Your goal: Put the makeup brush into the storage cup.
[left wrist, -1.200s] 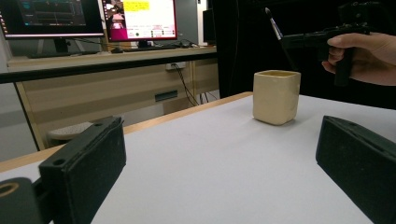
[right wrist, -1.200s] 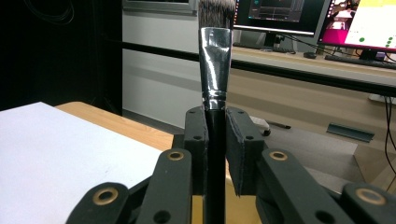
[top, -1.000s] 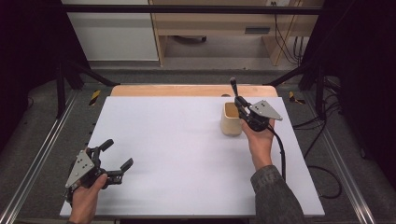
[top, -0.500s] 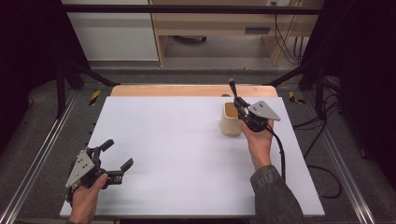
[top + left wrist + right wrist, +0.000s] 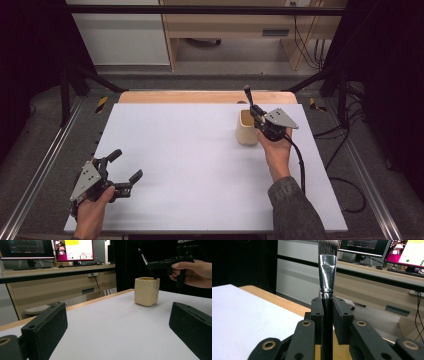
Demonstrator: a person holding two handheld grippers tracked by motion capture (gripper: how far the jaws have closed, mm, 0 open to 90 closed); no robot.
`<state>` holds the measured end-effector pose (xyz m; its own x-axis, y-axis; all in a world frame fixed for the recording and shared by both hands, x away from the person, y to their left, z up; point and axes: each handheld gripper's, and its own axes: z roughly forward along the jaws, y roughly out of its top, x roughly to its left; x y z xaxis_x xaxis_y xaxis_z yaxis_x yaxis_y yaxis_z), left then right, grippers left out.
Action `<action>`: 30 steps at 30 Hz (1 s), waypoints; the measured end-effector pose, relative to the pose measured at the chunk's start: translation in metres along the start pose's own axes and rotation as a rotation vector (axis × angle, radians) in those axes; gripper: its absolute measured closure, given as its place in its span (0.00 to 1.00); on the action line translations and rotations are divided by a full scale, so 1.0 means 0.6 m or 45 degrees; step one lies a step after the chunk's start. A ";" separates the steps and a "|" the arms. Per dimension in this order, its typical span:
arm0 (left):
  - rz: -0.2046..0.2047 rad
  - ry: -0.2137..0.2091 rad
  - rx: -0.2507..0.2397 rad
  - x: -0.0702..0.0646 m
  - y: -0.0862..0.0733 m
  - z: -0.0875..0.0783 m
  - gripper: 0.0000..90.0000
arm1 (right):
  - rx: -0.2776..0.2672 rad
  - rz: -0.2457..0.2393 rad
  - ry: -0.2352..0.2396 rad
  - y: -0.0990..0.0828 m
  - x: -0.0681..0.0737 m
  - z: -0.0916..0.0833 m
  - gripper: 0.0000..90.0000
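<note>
The right gripper (image 5: 253, 111) has its fingers (image 5: 342, 315) clenched on the black handle of a makeup brush (image 5: 327, 277), bristles up, the handle's lower end inside the cream square cup (image 5: 246, 128) at the white worktop's (image 5: 190, 150) far right. The left gripper (image 5: 122, 171) rests near-left, fingers (image 5: 45, 327) spread wide, grasping nothing.
</note>
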<state>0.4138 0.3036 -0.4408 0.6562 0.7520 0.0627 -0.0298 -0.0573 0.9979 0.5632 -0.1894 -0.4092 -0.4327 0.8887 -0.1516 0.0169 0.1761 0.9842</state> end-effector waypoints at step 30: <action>-0.003 -0.001 0.002 0.000 0.000 0.000 0.02 | 0.071 -0.005 0.044 -0.016 0.005 0.006 0.88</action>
<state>0.4138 0.3039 -0.4407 0.6570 0.7514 0.0606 -0.0269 -0.0569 0.9980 0.5648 -0.1868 -0.4196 -0.4637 0.8729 -0.1516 0.0649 0.2041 0.9768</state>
